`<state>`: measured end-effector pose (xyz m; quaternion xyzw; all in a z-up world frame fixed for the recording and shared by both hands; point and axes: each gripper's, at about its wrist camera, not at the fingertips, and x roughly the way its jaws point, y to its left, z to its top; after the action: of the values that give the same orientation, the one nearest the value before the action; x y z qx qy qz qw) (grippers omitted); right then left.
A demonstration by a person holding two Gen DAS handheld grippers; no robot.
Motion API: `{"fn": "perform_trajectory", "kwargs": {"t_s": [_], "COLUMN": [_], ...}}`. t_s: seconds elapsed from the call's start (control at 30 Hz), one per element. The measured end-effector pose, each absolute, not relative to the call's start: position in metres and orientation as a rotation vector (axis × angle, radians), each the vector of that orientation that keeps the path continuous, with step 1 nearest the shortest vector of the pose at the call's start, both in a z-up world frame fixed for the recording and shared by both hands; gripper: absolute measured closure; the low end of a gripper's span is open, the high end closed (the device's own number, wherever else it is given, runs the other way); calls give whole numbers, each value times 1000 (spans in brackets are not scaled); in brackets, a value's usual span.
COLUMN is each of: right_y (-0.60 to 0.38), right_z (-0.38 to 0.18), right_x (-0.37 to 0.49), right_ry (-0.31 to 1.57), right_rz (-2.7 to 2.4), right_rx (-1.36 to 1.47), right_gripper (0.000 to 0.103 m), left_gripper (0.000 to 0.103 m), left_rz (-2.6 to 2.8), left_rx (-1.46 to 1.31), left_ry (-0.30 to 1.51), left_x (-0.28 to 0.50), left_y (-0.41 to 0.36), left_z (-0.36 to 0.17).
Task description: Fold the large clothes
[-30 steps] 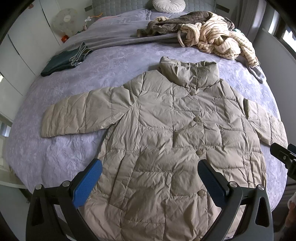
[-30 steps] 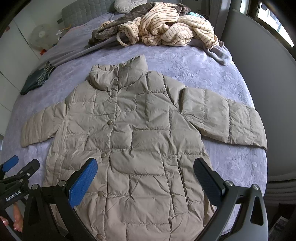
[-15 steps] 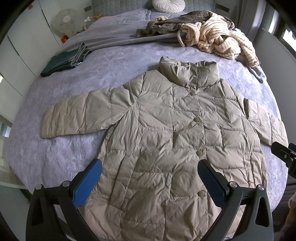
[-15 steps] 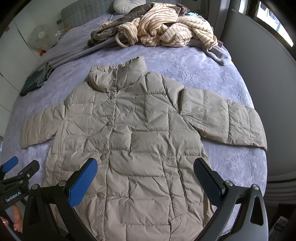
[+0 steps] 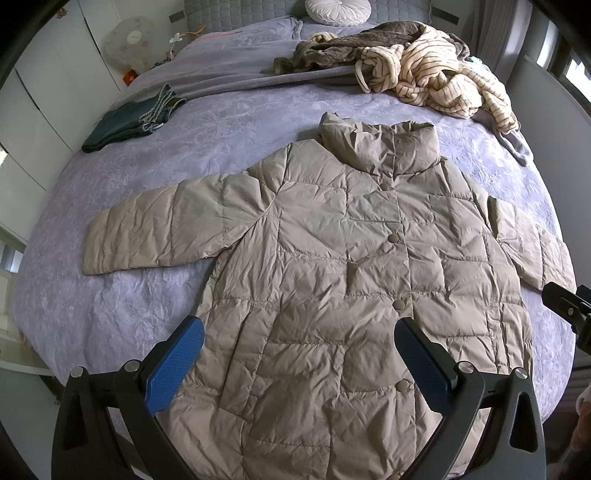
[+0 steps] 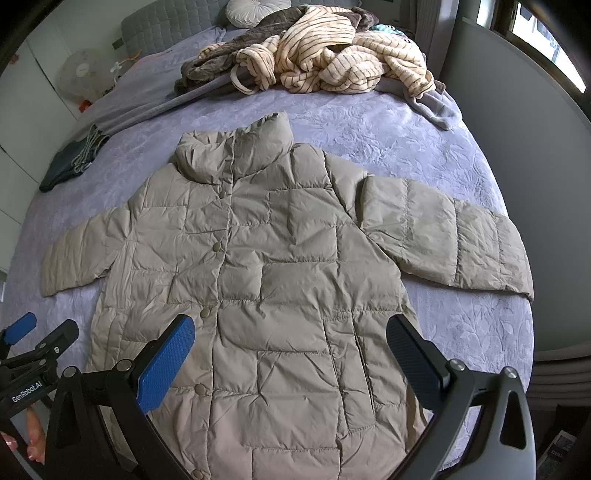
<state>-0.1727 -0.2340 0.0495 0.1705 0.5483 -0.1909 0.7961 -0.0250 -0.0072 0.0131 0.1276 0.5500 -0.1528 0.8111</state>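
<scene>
Foreground: left gripper (image 5: 295, 350) and right gripper (image 6: 290, 349), both spread wide and empty, hover above the hem of the puffer coat (image 5: 351, 258). Centre frame: the coat lies buttoned, front up, sleeves outspread on the purple bedspread (image 5: 129, 314). Upper frame: striped garment pile (image 6: 332, 59). Risk: the slick, padded fabric may slip from a shallow pinch or spring open after folding.

Heaped at the far end of the lilac floral-embossed bedspread (image 5: 258, 122): cream brown-striped fleecy robe (image 5: 436, 81), tangled with a brown plush garment (image 5: 343, 48). Beyond these, a round white pleated cushion (image 5: 338, 11) against the grey quilted headboard (image 5: 236, 16). Near the left edge, a folded dark teal garment (image 5: 125, 123). Off the bed, a white electric fan (image 5: 129, 42).
</scene>
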Motion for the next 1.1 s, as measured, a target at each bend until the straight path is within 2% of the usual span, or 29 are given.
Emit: {"fn": "perform_trajectory", "kwargs": {"t_s": [1.1], "right_y": [-234], "right_z": [50], "right_x": [-173], "right_ry": [1176], "right_rz": [-408], "right_rx": [368], "right_gripper": [0], "left_gripper": [0], "left_rz": [-319], "left_rx": [273], "left_ry": [1176], "left_x": [-21], "left_y": [-3], "left_z": [14]}}
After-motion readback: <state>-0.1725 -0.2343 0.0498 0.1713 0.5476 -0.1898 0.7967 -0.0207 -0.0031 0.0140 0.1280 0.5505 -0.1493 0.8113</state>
